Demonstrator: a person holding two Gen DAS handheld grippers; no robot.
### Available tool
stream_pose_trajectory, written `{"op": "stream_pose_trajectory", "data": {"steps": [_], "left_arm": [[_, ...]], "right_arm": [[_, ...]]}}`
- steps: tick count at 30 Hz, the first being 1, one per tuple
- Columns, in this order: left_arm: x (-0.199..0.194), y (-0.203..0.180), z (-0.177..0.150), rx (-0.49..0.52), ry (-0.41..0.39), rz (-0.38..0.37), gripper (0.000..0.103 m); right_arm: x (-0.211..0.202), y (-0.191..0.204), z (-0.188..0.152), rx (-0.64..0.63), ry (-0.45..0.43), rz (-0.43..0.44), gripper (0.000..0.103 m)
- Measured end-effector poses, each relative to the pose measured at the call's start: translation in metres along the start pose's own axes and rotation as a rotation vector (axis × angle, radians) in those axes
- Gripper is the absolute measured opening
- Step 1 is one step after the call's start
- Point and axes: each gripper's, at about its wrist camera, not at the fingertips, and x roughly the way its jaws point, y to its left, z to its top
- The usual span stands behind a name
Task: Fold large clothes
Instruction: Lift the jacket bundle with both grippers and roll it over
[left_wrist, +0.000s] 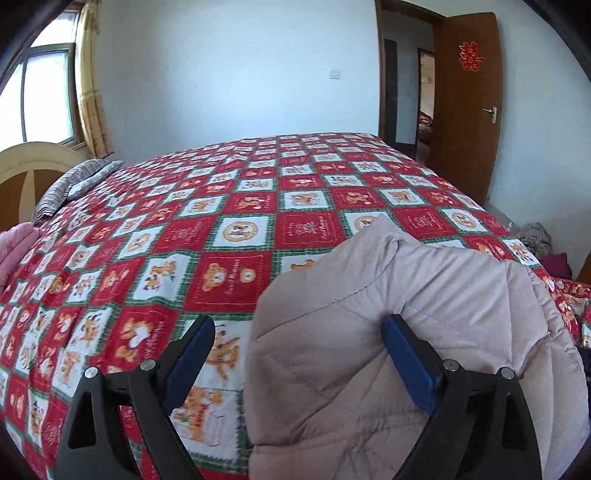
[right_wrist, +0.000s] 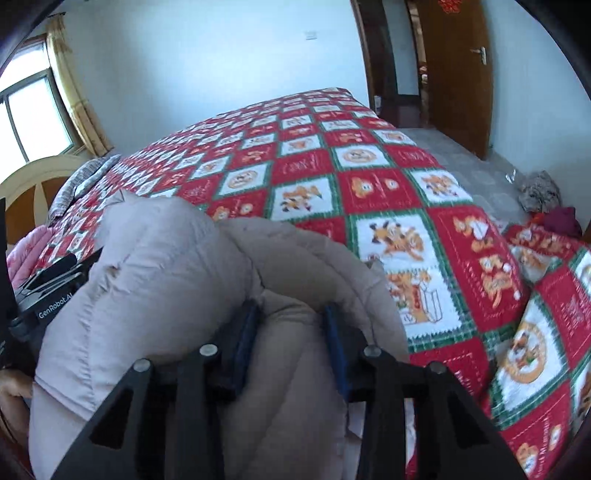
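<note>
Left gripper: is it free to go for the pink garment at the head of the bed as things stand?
Probably not yet. The left gripper is open but the beige quilted jacket is bunched between its fingers, so it would drag along. The pink garment lies at the far left edge, with bare bedspread between.

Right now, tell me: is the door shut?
No. The door stands swung open against the wall, and another room shows through the doorway beside it.

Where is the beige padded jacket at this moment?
The beige padded jacket is bunched over the red checked bedspread, between the right gripper fingers and against the left gripper.
</note>
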Motion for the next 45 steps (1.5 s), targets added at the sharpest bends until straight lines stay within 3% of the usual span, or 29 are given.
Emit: {"op": "stream_pose_trajectory", "data": {"steps": [4, 8, 12, 14, 16, 17, 18, 21, 24, 27, 30, 33, 34, 36, 39, 45], "left_arm": [[0.008, -0.006, -0.006, -0.007, -0.018, -0.003, 0.093], [0.029, 0.000, -0.005, -0.053, 0.063, -0.071, 0.094], [0.021, 0.017, -0.001, -0.067, 0.159, -0.143, 0.096], [0.002, 0.039, 0.001, -0.130, 0.176, -0.182, 0.096], [-0.025, 0.070, -0.004, -0.224, 0.136, -0.231, 0.096], [-0.033, 0.080, -0.007, -0.258, 0.129, -0.253, 0.096], [-0.041, 0.092, -0.013, -0.303, 0.130, -0.301, 0.096], [-0.038, 0.100, -0.031, -0.391, 0.170, -0.408, 0.096], [-0.021, 0.084, -0.049, -0.419, 0.248, -0.516, 0.096], [-0.012, 0.075, -0.069, -0.539, 0.260, -0.661, 0.096], [-0.008, 0.068, -0.073, -0.538, 0.273, -0.760, 0.096], [-0.008, 0.064, -0.074, -0.457, 0.243, -0.830, 0.100], [-0.005, 0.062, -0.076, -0.456, 0.247, -0.855, 0.101], [-0.001, 0.058, -0.077, -0.462, 0.244, -0.868, 0.102], [-0.006, 0.043, -0.074, -0.372, 0.206, -0.898, 0.102], [0.009, 0.035, -0.073, -0.348, 0.203, -0.881, 0.102]], "right_arm": [[0.004, 0.004, -0.007, -0.002, -0.024, -0.038, 0.040], [0.012, 0.000, -0.001, 0.027, -0.008, -0.027, 0.040], [-0.005, -0.012, 0.004, 0.056, 0.012, 0.041, 0.044], [-0.032, -0.029, 0.006, 0.125, -0.022, 0.097, 0.057], [-0.067, -0.045, 0.004, 0.175, -0.121, 0.126, 0.080], [-0.078, -0.051, 0.003, 0.179, -0.146, 0.130, 0.100], [-0.087, -0.056, 0.001, 0.176, -0.152, 0.135, 0.103], [-0.081, -0.058, -0.005, 0.160, -0.064, 0.188, 0.103], [-0.059, -0.046, -0.014, 0.131, 0.013, 0.192, 0.103], [-0.040, -0.045, -0.026, 0.162, 0.064, 0.191, 0.103], [-0.033, -0.051, -0.032, 0.193, 0.097, 0.262, 0.103], [-0.021, -0.051, -0.043, 0.242, 0.183, 0.464, 0.103], [-0.018, -0.051, -0.046, 0.254, 0.183, 0.490, 0.103], [-0.016, -0.045, -0.043, 0.220, 0.160, 0.477, 0.103], [-0.010, -0.038, -0.037, 0.197, 0.145, 0.481, 0.103], [0.005, -0.024, -0.030, 0.164, 0.150, 0.465, 0.103]]}}
